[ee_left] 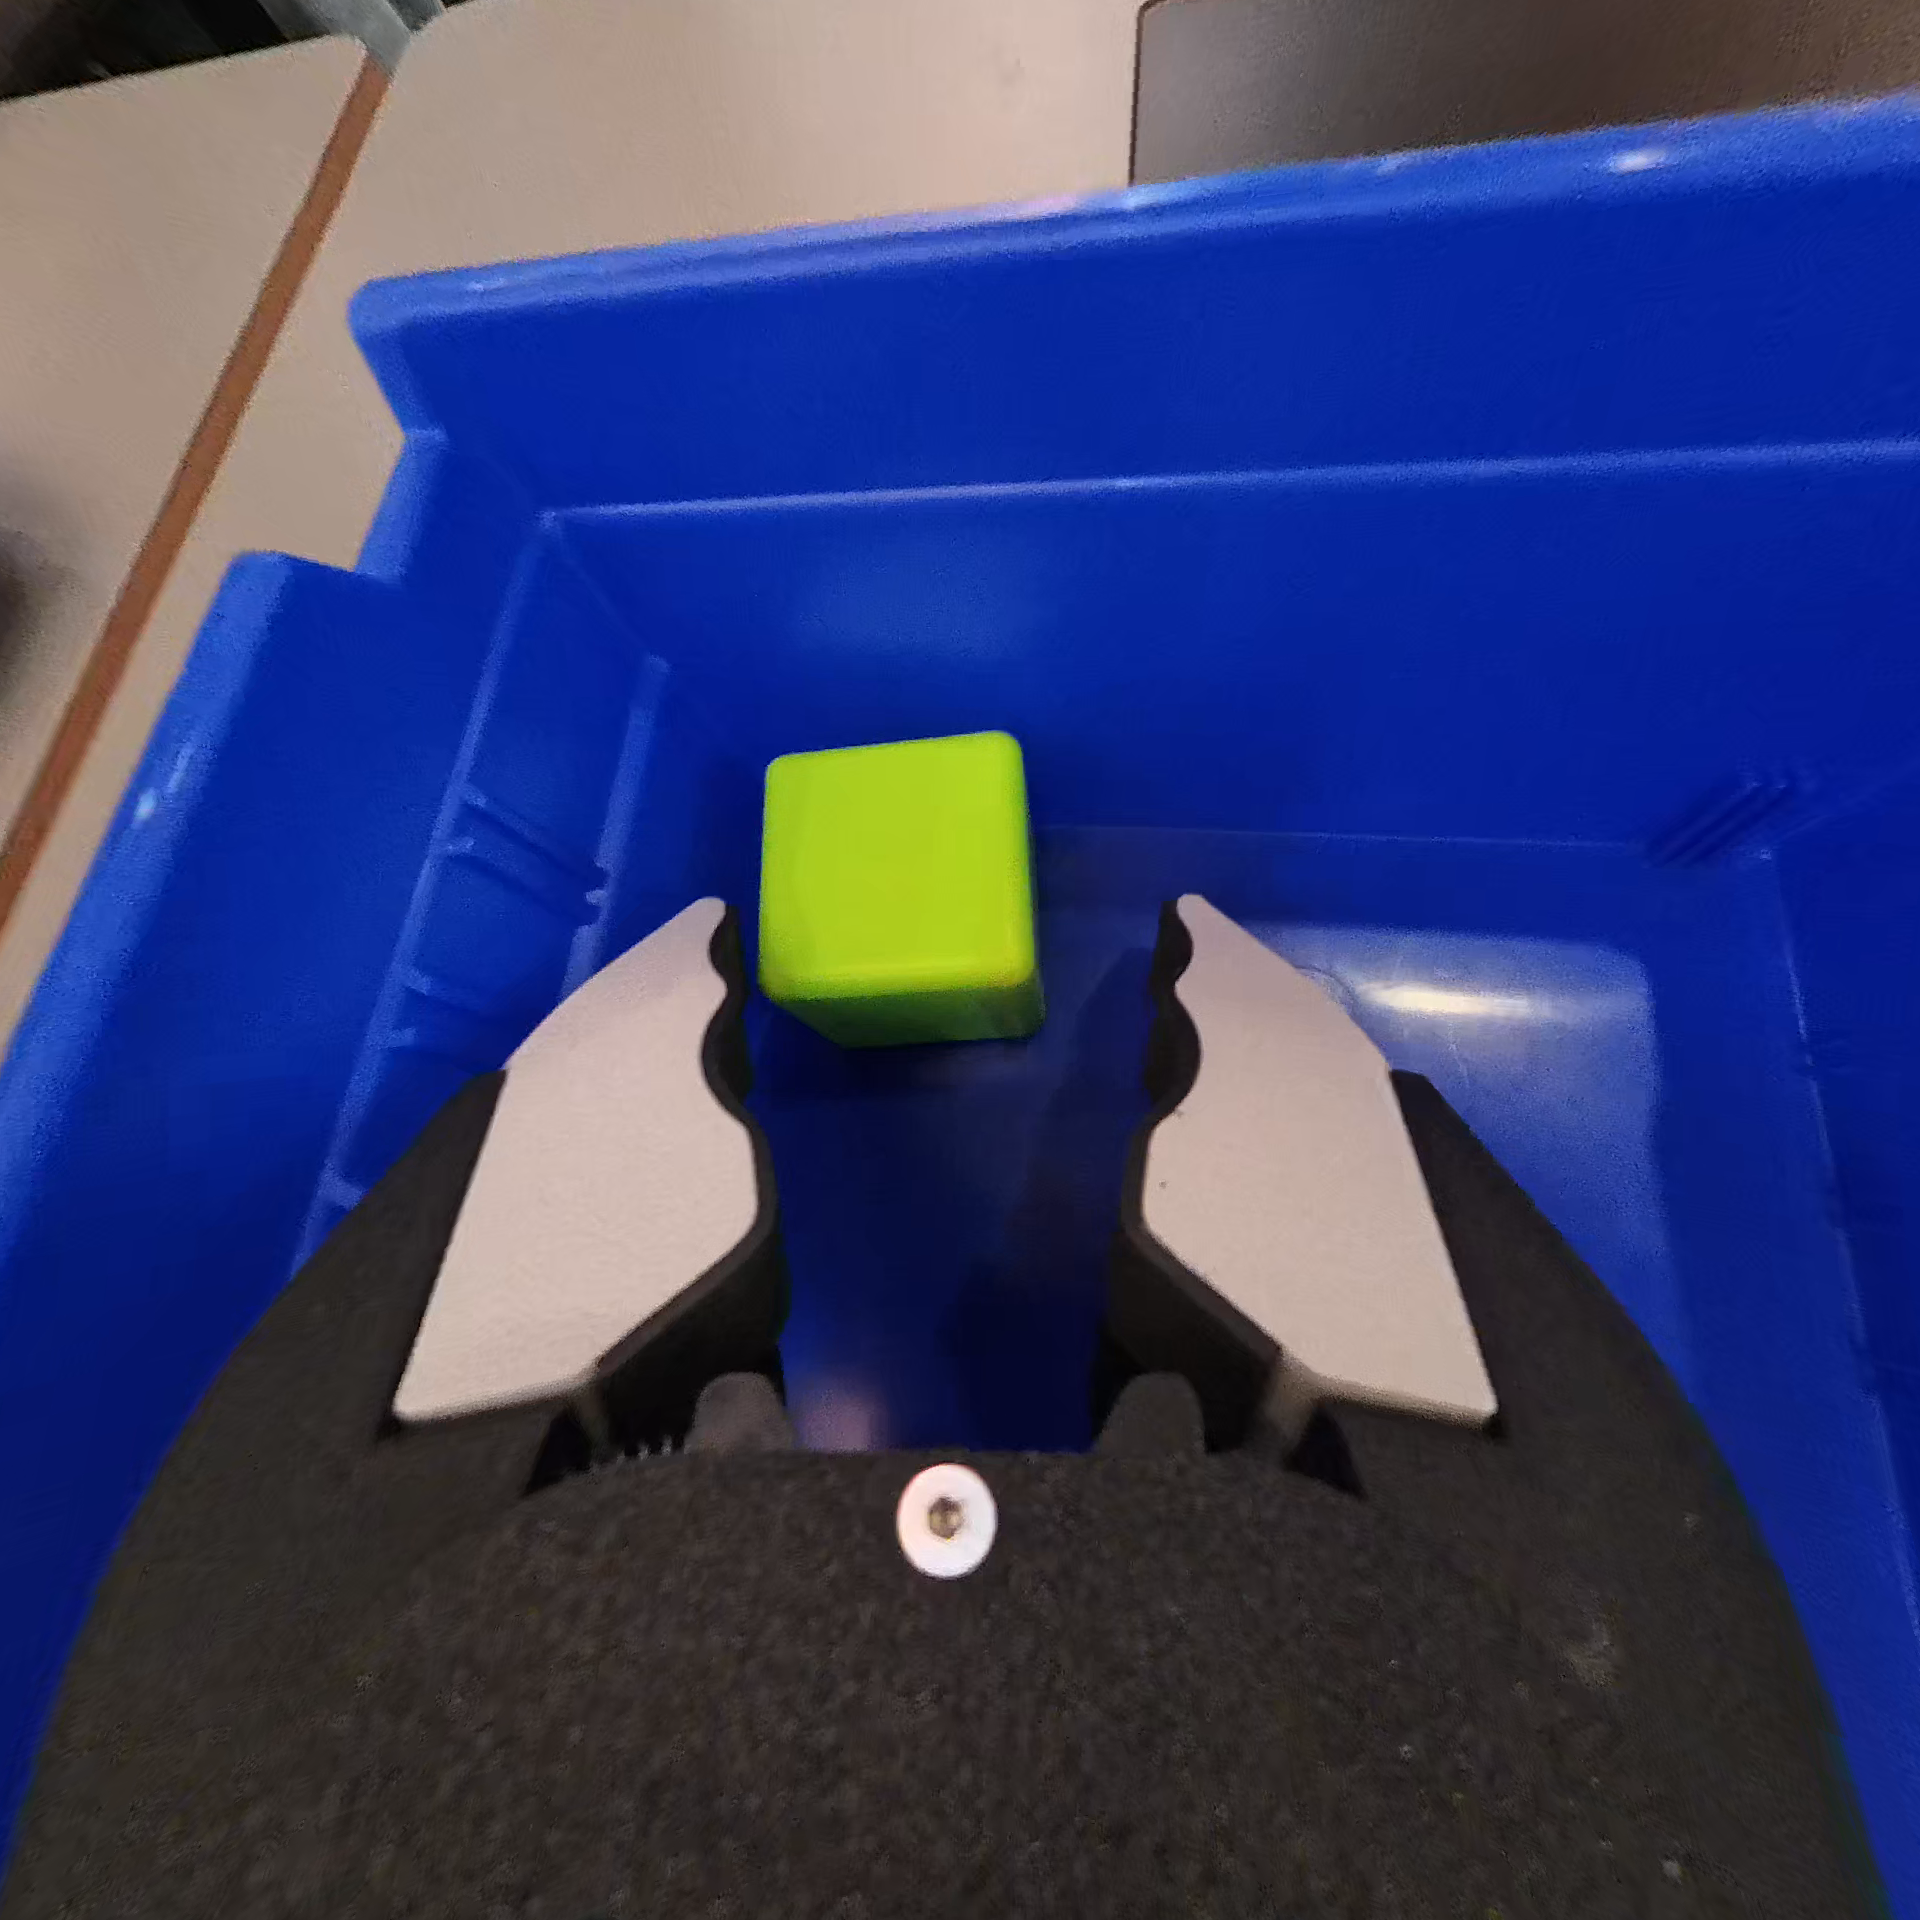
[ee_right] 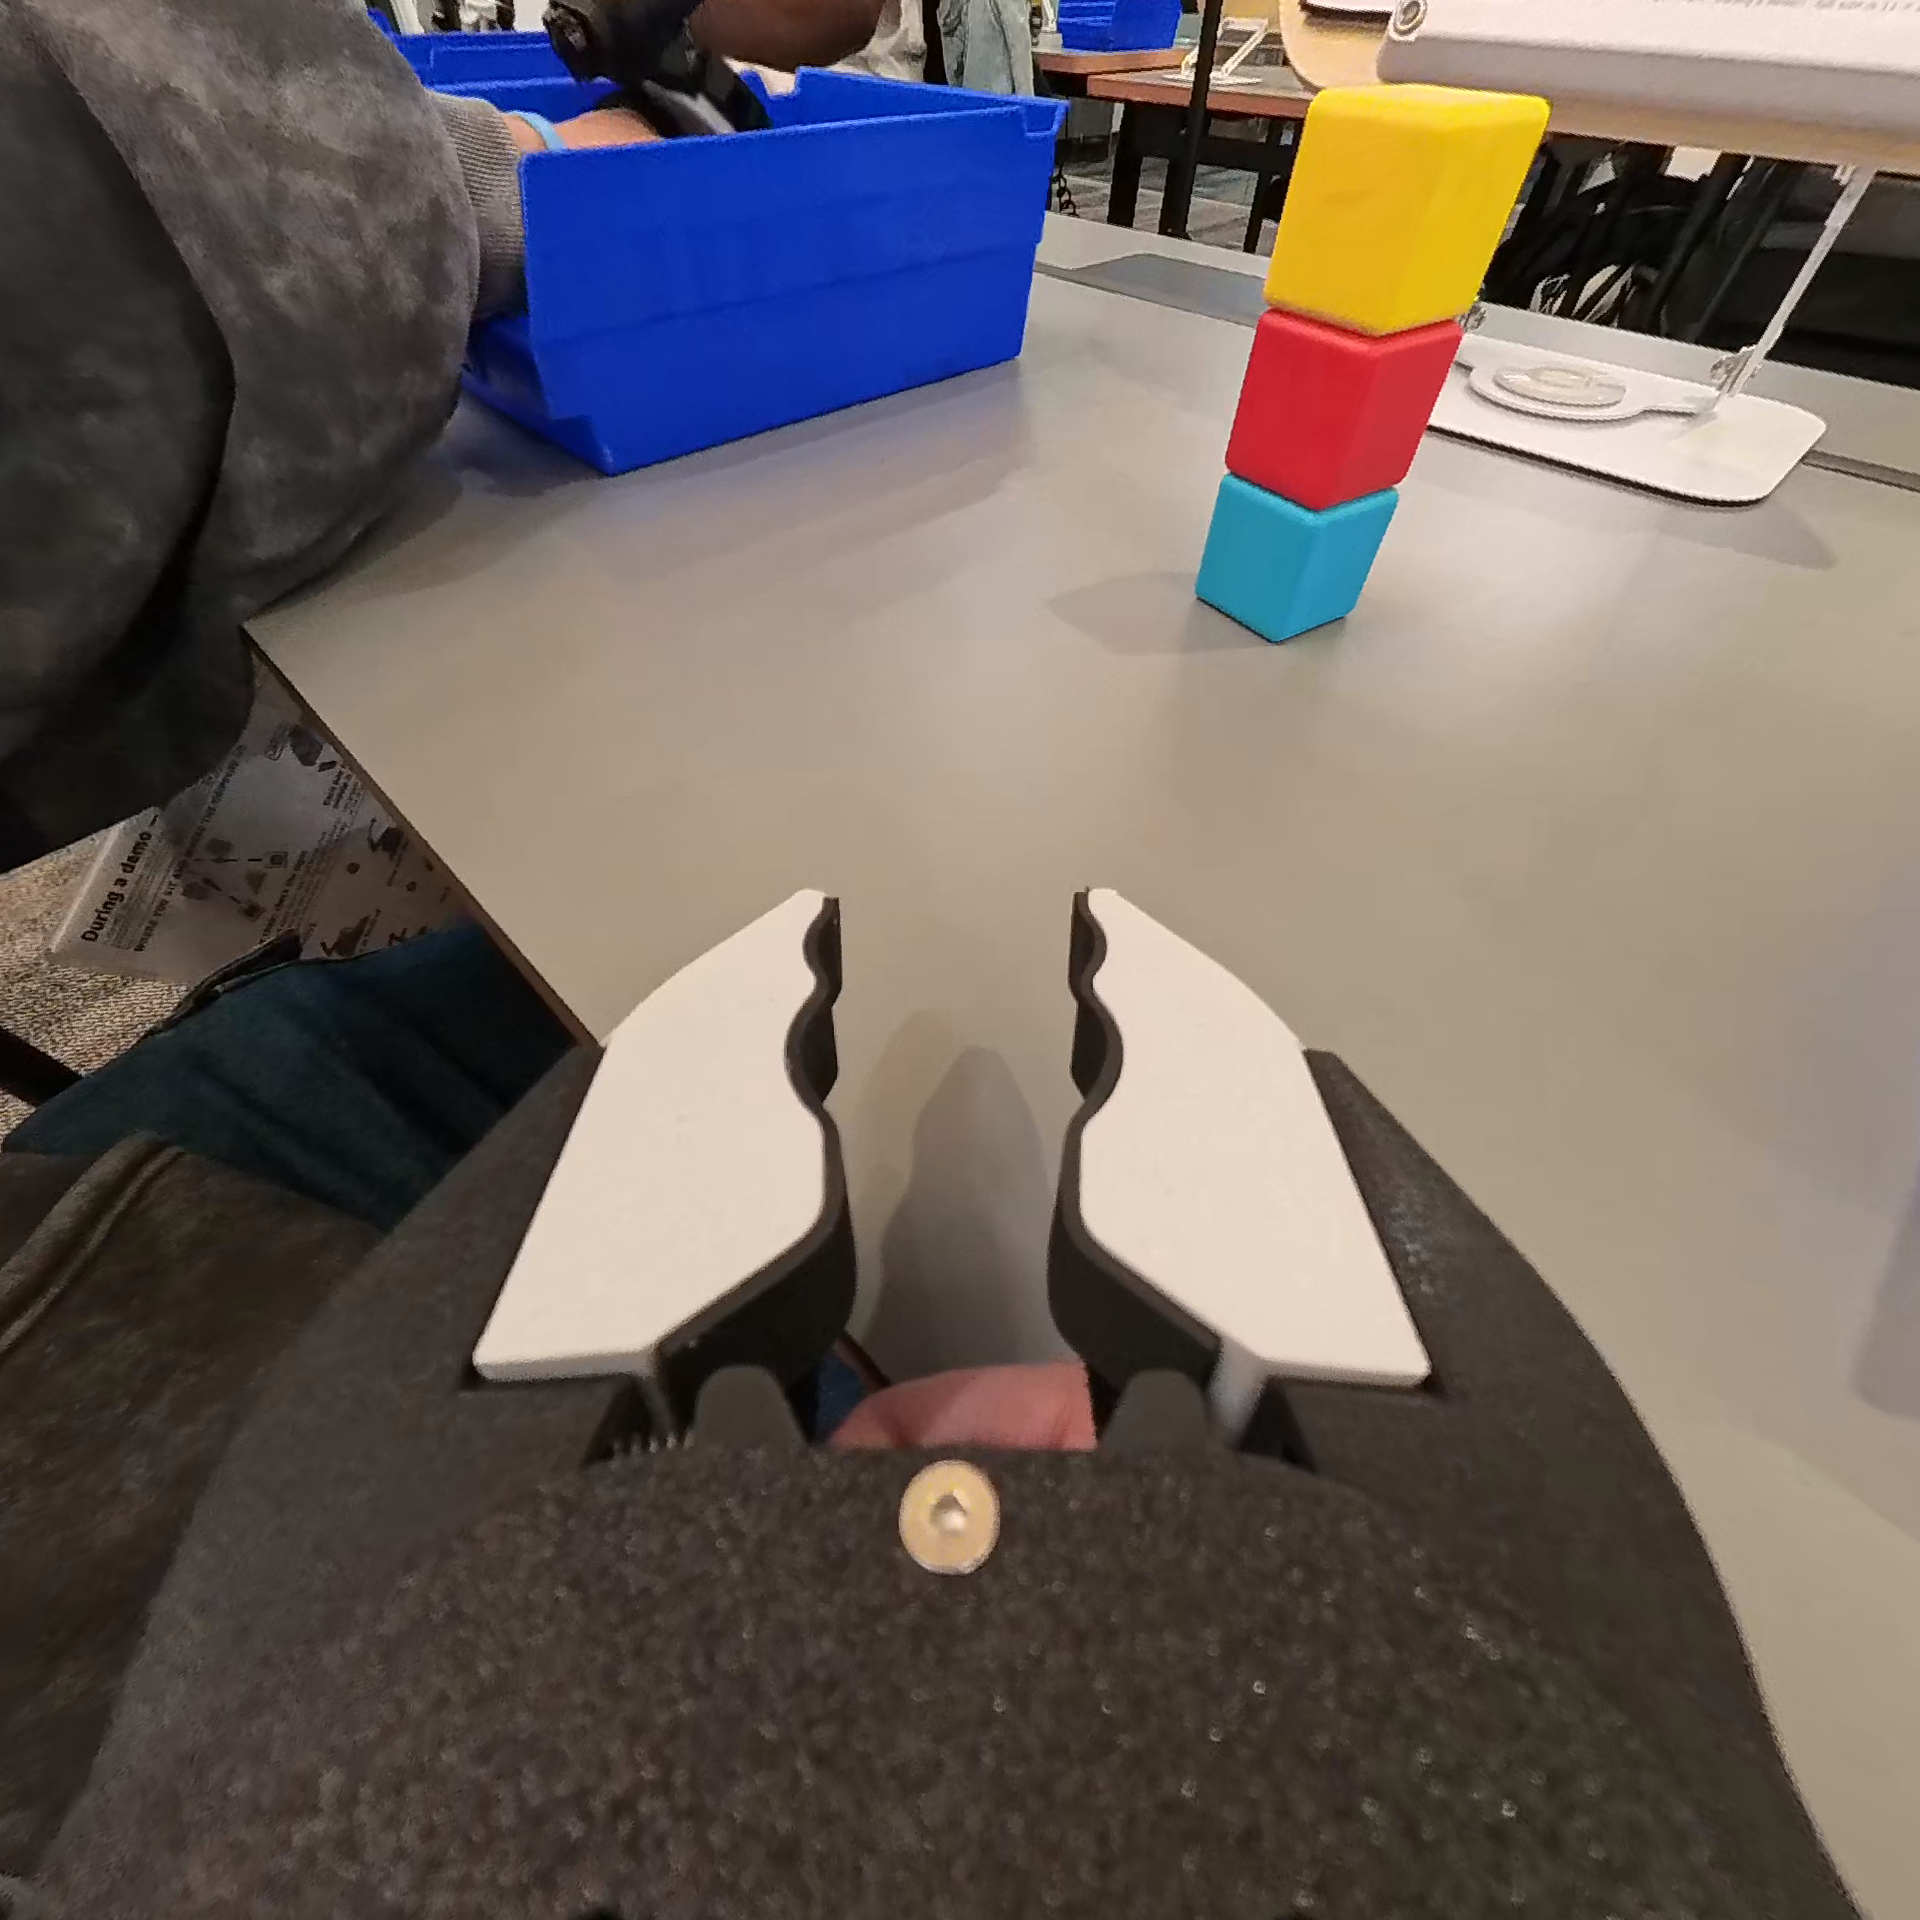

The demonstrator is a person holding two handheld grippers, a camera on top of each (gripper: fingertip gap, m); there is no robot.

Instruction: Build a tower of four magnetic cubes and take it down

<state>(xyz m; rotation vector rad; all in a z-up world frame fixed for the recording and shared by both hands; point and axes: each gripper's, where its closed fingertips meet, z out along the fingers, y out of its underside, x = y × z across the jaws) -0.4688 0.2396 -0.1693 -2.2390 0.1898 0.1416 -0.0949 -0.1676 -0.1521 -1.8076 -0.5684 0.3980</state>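
In the left wrist view a lime-green cube (ee_left: 899,883) lies on the floor of a blue bin (ee_left: 1351,644), near its far left corner. My left gripper (ee_left: 951,914) is open inside the bin, its tips just short of the cube and not touching it. In the right wrist view a tower of three cubes stands on the grey table (ee_right: 935,727): a yellow cube (ee_right: 1392,208) on a red cube (ee_right: 1340,410) on a light-blue cube (ee_right: 1288,561). My right gripper (ee_right: 956,909) is open and empty, low over the table's near edge, well short of the tower.
The blue bin (ee_right: 769,281) stands at the table's far left in the right wrist view, with a grey sleeve (ee_right: 208,364) reaching into it. A white flat stand (ee_right: 1631,436) lies behind the tower. The table edge (ee_right: 416,842) runs along the left.
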